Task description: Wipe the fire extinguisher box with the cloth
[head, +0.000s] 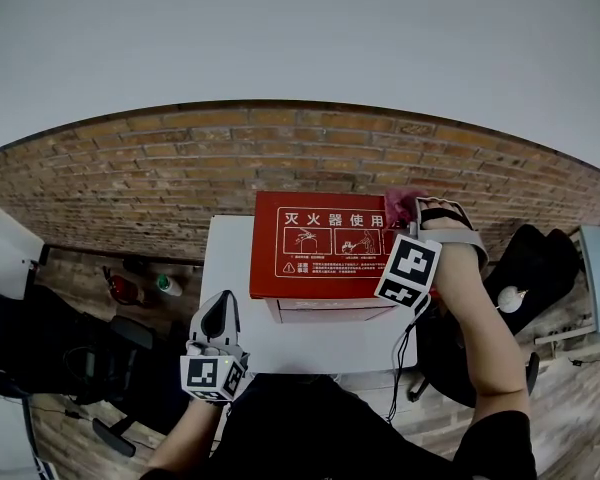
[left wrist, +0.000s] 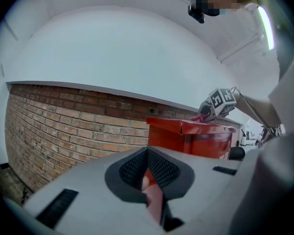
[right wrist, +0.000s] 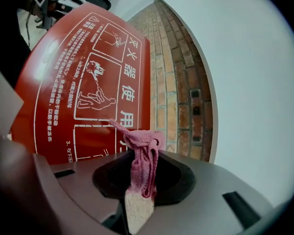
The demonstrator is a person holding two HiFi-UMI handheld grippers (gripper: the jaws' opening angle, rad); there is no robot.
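Observation:
The red fire extinguisher box (head: 320, 243) stands on a white table (head: 230, 268) against a brick wall, its lid printed with white characters and pictures. My right gripper (head: 435, 213) is at the box's far right corner, shut on a pink cloth (head: 402, 203) that rests on the lid. In the right gripper view the cloth (right wrist: 142, 155) bunches up out of the right gripper (right wrist: 139, 190), just off the red lid (right wrist: 78, 82). My left gripper (head: 218, 318) hovers over the table's near left part, clear of the box, shut with nothing held. The left gripper view shows the left gripper (left wrist: 149, 180) and the box (left wrist: 191, 138) beyond it.
The brick wall (head: 160, 178) runs behind the table. A black seat (head: 535, 263) with a small white object (head: 510, 298) is at the right. On the floor to the left lie a red item (head: 125, 290), a green bottle (head: 165, 286) and dark furniture (head: 80, 358).

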